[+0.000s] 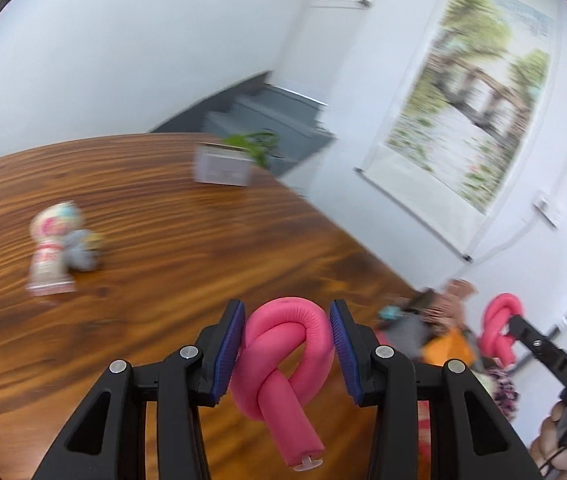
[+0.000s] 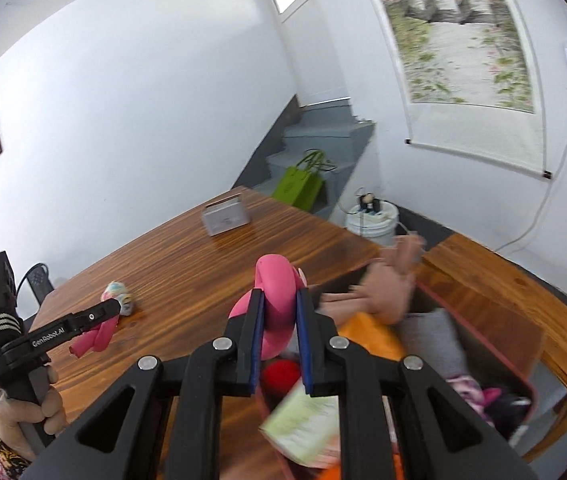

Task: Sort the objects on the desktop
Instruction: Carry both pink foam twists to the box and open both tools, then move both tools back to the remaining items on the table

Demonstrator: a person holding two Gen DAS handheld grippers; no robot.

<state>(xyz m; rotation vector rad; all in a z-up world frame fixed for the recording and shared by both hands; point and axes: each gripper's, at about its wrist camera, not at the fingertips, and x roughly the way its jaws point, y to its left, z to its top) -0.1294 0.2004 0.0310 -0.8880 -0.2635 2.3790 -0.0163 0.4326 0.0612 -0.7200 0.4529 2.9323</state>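
I was watching both wrist views, and each gripper carried a pink foam tube tied in a knot. The left gripper (image 1: 286, 354) had its blue pads pressed on the two sides of its pink knotted foam tube (image 1: 283, 368), and this tube was lifted above the brown wooden table (image 1: 163, 280), not resting on it. The right gripper (image 2: 280, 344) was closed narrow on a second pink knotted foam tube (image 2: 275, 300), and it hung over the open box full of mixed things (image 2: 483, 360) at the right end of the table.

In that box I could see an orange piece, a red ball, a light green packet, grey cloth and a tan soft toy, so a good part of the objects already lay collected there. Their exact order was too blurred to tell.

On the table some things remained apart from the box: a small pastel plush toy with a pink and white tube (image 1: 57, 248) beside it, and farther back a grey card box (image 2: 226, 218).

My judgement was that the sorting was in the middle: two tubes were in the air, the box was well filled, and at least the small group on the table was left for sorting.
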